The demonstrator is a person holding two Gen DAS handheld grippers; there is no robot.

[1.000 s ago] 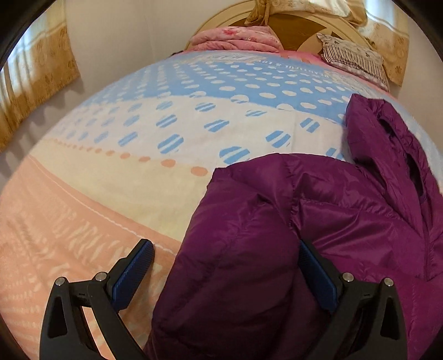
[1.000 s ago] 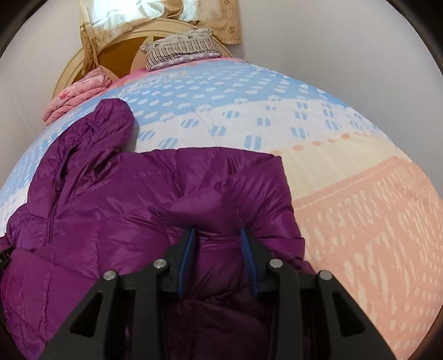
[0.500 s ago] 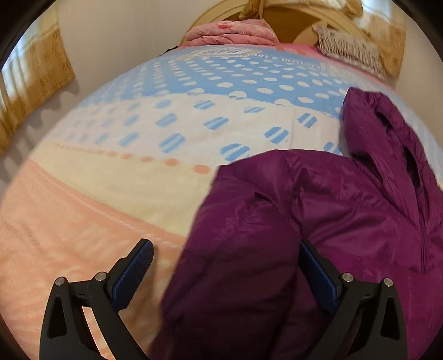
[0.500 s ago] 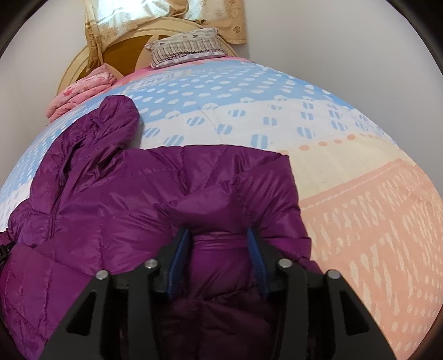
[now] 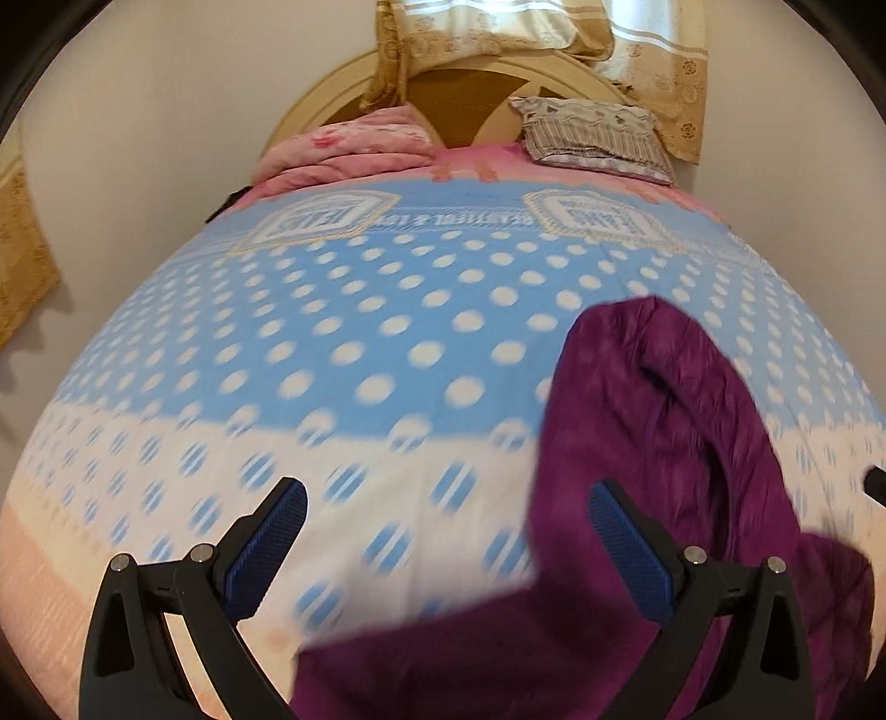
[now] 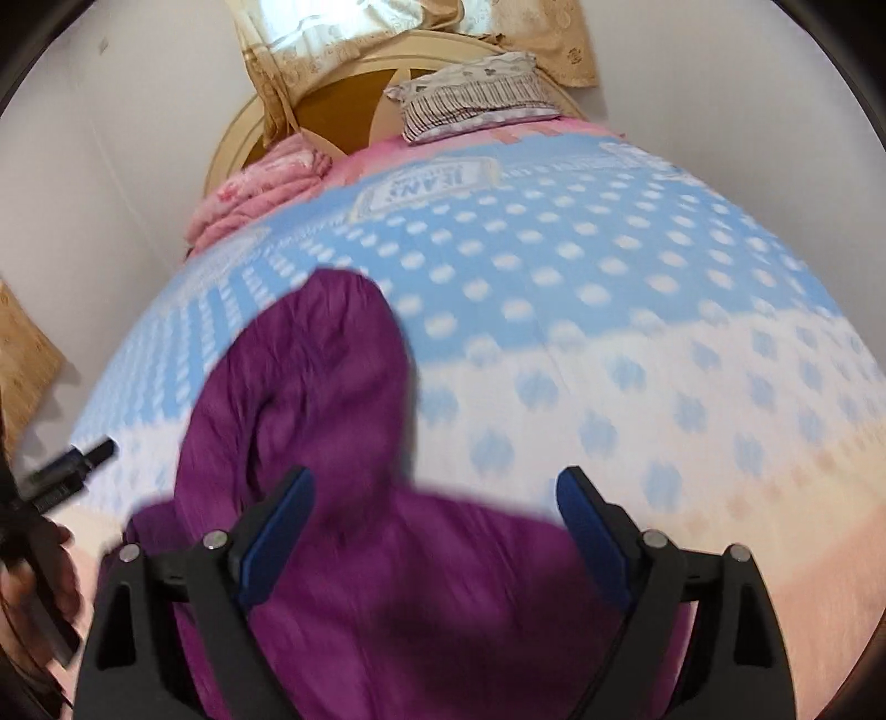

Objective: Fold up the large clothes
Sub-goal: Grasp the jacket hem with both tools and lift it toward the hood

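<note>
A home bedroom is showing here: a bed with dotted blue sheet [image 5: 387, 310] is filling the view, a rounded wooden headboard [image 5: 459, 105], a striped pillow [image 5: 592, 135] and curtains [image 5: 653, 50] are standing behind.

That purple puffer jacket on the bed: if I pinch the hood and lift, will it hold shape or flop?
The purple jacket will probably flop: its hood already lies slumped and creased on the bedspread. It looks puffy, so likely light for its bulk. The fabric seems smooth and may slip between the pads of the right gripper, now open.
</note>
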